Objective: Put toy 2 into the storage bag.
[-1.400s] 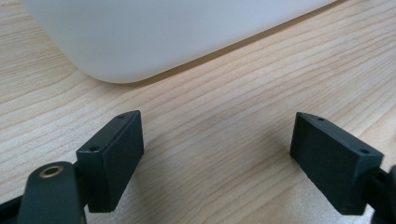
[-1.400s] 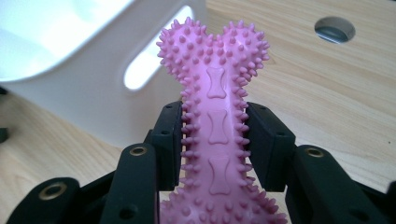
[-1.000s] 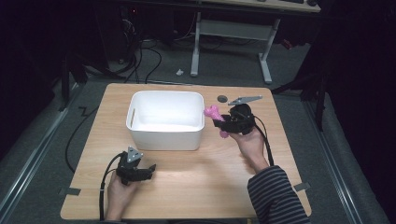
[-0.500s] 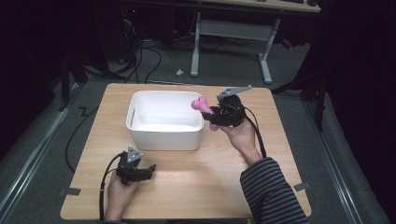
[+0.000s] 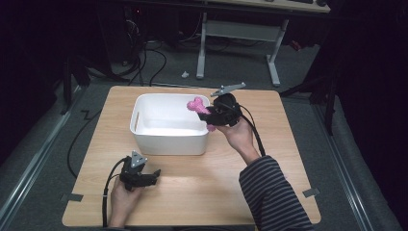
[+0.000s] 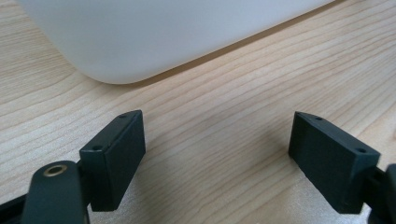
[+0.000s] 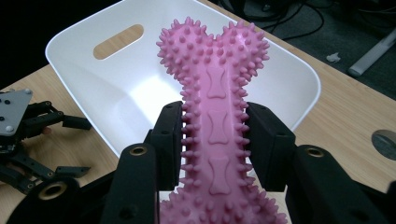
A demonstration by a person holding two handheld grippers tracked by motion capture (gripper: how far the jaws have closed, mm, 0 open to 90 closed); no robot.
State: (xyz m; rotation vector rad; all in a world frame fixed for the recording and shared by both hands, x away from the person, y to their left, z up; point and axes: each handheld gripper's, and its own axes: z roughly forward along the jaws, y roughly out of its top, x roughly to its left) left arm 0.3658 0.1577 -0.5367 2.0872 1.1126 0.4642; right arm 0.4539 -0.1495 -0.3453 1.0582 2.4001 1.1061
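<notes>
- holding a pink spiked bone toy [image 7: 217,135] by its shaft, the right gripper [image 5: 211,114] has both jaws pressed against the toy's sides.
- toy position: in the high view the pink spiked bone toy [image 5: 198,107] is raised off the table, its knobbed end over the right rim of the white bin [image 5: 166,139].
- in the right gripper view the toy's forked end points across the white bin [image 7: 299,74], toward the slot handle in the far wall.
- the right hand [image 5: 238,135] carries the gripper just beside the bin's right wall; a striped sleeve [image 5: 276,197] covers the forearm.
- left gripper [image 5: 150,176]: rests on the wooden table [image 5: 288,144] in front of the bin, held by the left hand [image 5: 122,202].
- left gripper state: jaws stand wide apart with bare wood between them; the bin's rounded corner [image 6: 116,51] lies just ahead, not touched.
- a round grey disc [image 7: 385,138] lies on the table to the right of the bin in the right gripper view.
</notes>
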